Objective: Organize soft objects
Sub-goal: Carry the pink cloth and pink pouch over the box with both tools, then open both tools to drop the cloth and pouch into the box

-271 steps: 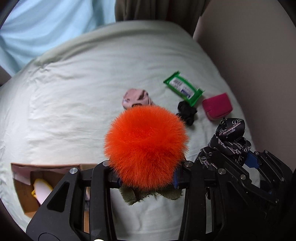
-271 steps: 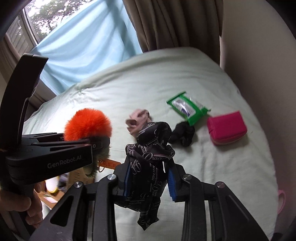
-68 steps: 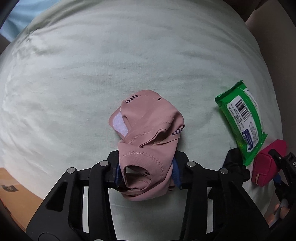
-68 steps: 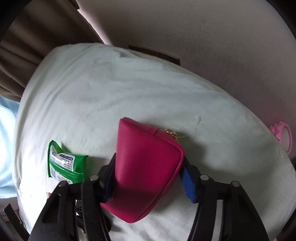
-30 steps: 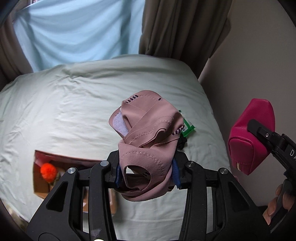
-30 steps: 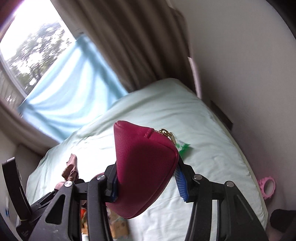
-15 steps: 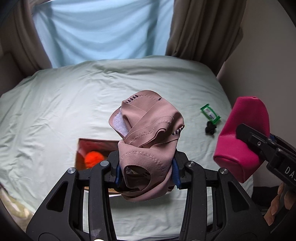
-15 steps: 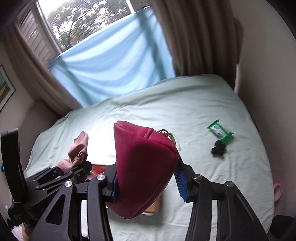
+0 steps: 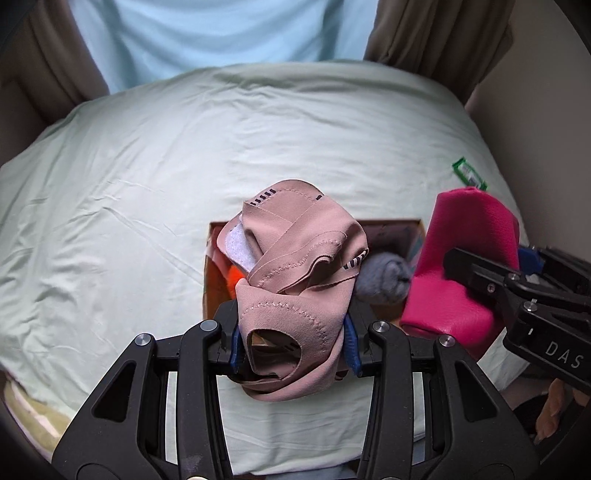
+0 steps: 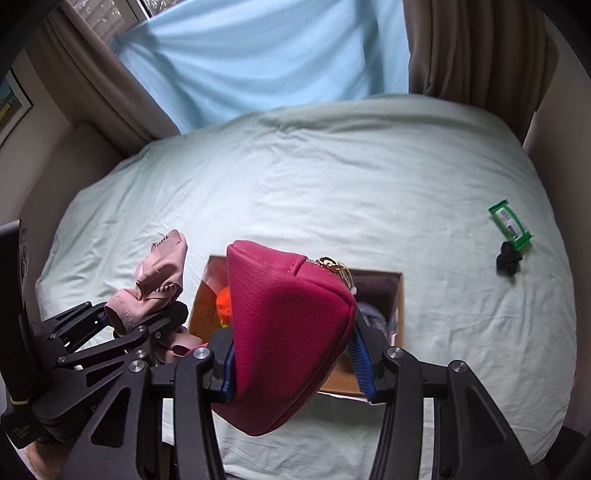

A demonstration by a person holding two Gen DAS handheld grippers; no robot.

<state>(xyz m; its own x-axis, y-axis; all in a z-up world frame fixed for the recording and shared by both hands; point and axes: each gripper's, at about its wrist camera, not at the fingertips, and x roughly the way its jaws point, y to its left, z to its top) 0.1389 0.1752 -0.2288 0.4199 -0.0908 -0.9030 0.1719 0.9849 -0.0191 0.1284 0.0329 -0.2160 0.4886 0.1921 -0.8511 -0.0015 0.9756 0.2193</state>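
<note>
the left tongs (image 9: pixel 291 347) are clamping a limp pink stitched fabric wrap (image 9: pixel 295 280) mid-bunch, the right tongs (image 10: pixel 295 365) are squeezing a plump magenta leatherette pouch (image 10: pixel 284 332) over the open cardboard box (image 10: pixel 397 291).

Bedroom with a made bed under a curtained window

The bed (image 10: pixel 332 177), covered in a wrinkled pale green sheet, fills most of both views. Behind its far edge hangs a light blue sheer curtain (image 10: pixel 258 55), flanked by brown drapes (image 10: pixel 476 48). Daylight and foliage show through the window (image 10: pixel 110 7) above the bed's far left corner. A plain beige wall (image 9: pixel 546 122) runs along the bed's right side.
</note>
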